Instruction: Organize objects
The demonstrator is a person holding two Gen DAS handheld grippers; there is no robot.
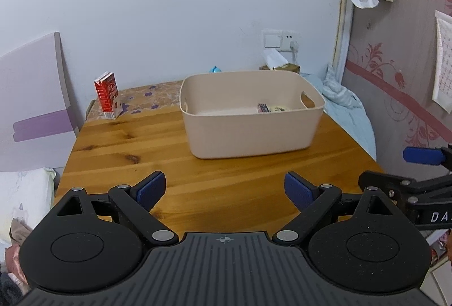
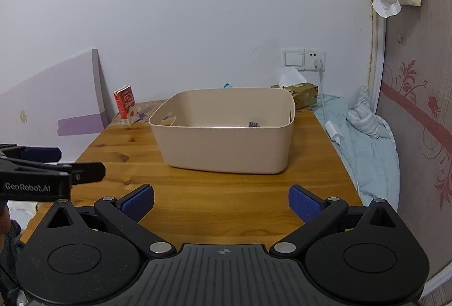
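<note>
- Under both grippers, a wooden table [image 1: 118, 153] fills the middle of the room, set against a white wall.
- Right of the table, a pale blue blanket [image 2: 370, 142] lies bunched up.
- Toward the table's far side sits a beige bin [image 1: 248, 133], straight ahead of the left gripper [image 1: 224, 190] and well apart from it; from the right gripper [image 2: 221, 203] it also lies ahead, slightly left of centre.
- Both grippers hover over the near edge with their blue pads spread wide, holding nothing.
- Behind the bin's far right corner stands a tissue box [image 2: 302, 94], near the wall socket.
- At the far left corner a red carton [image 1: 108, 95] stands upright, well left of the bin and far from either gripper.
- Inside the bin, near its right wall, lie a small striped packet [image 1: 263, 107] and a round pale item [image 1: 278, 108]; what they are is too small to tell.
</note>
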